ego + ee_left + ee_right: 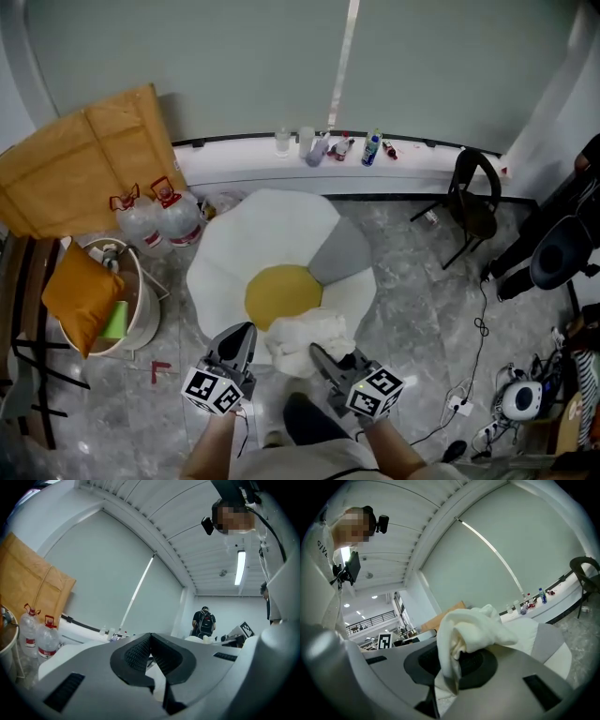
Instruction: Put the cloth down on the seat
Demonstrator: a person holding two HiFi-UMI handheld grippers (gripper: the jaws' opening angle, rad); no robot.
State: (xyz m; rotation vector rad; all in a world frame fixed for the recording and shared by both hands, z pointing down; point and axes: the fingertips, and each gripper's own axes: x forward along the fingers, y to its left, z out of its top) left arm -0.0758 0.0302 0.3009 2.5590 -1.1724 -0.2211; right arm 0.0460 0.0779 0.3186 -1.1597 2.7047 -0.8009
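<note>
My right gripper (325,359) pinches a soft, crumpled white cloth (302,339) at the near edge of the flower-shaped seat (272,230), beside its round yellow centre (281,292). My left gripper (244,334) is closed and empty.

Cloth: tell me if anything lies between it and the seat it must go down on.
Nothing visible does. The white cloth, clamped in the right hand-held gripper, hangs over the near edge of the flower-shaped seat, whose yellow centre beside it is bare. The left hand-held gripper is off to one side.
</note>
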